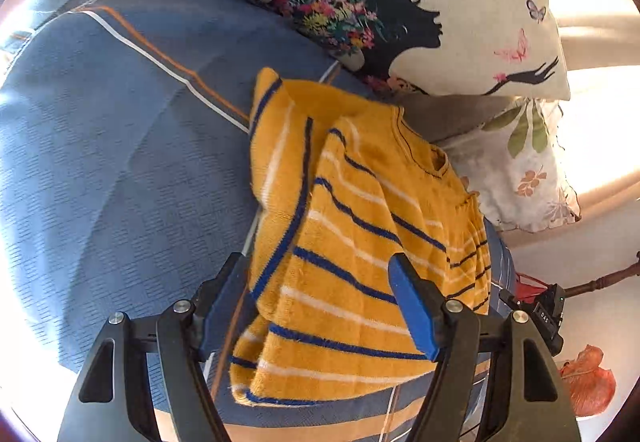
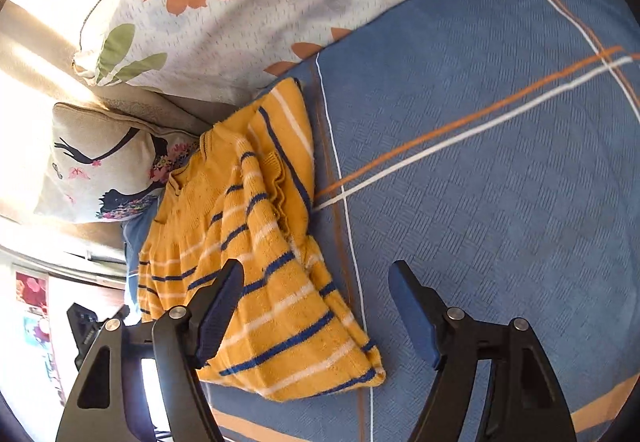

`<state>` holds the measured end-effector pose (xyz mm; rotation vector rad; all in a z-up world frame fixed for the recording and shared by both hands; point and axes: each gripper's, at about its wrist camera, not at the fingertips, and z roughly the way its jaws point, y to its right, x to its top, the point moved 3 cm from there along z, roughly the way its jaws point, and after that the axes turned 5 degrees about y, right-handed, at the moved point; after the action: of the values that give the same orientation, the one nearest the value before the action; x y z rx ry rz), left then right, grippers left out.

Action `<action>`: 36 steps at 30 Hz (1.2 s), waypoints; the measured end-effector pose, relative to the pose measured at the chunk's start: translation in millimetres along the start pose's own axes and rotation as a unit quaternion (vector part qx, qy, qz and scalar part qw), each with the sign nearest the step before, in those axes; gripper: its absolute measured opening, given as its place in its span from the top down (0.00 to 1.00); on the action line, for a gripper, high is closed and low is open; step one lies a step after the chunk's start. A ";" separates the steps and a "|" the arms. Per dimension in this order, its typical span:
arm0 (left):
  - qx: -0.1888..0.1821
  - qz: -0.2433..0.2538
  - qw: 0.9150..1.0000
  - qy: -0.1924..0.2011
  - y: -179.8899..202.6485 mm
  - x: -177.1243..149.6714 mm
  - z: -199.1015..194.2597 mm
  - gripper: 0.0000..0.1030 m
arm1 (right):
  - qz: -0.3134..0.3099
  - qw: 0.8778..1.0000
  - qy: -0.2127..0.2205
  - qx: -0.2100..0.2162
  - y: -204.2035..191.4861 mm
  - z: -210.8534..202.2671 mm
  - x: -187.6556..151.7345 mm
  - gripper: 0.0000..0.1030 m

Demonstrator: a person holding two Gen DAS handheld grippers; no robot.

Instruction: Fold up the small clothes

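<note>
A small mustard-yellow knitted sweater [image 1: 360, 242] with navy and white stripes lies on the bed, on a blue bedspread [image 1: 120, 181] crossed by thin orange and white lines. It sits close to the head of the bed, its neckline toward the pillows and one sleeve folded in over the body, so the knit lies in loose overlapping layers. Beside the neckline rests a cream cushion [image 1: 460, 1] printed with a dark silhouette of a woman with flowers in her hair, and next to that a white pillow [image 2: 260, 1] with orange and green leaves.

The left tongs [image 1: 320, 298] hover over the hem end of the sweater with the blue pads spread wide, gripping nothing. The right tongs [image 2: 316, 302] are also spread apart and hold nothing, one pad above the sweater's lower part and the other above bare bedspread.
</note>
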<state>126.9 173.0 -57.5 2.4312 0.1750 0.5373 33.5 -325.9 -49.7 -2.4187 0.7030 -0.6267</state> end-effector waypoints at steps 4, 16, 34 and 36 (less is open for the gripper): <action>0.009 0.009 1.000 -0.007 1.4 1.0 12.2 0.26 | 0.002 1.000 -0.005 0.007 -0.9 11.4 1.9 0.22; -0.012 0.016 1.000 -0.021 11.3 1.1 47.3 0.17 | -0.081 0.995 -0.043 0.033 -55.6 65.3 -10.5 0.19; 0.027 -0.024 0.998 -0.047 -2.0 12.1 5.8 0.86 | -0.099 0.992 -0.062 -0.051 -46.6 35.5 -20.6 0.58; 0.021 -0.034 0.999 -0.036 -4.4 9.1 3.0 0.83 | -0.078 0.993 -0.056 -0.064 -37.1 35.4 -21.4 0.44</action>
<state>136.5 177.2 -59.3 2.4721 0.2407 0.4184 49.8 -273.7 -59.6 -2.6234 0.5257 -0.5169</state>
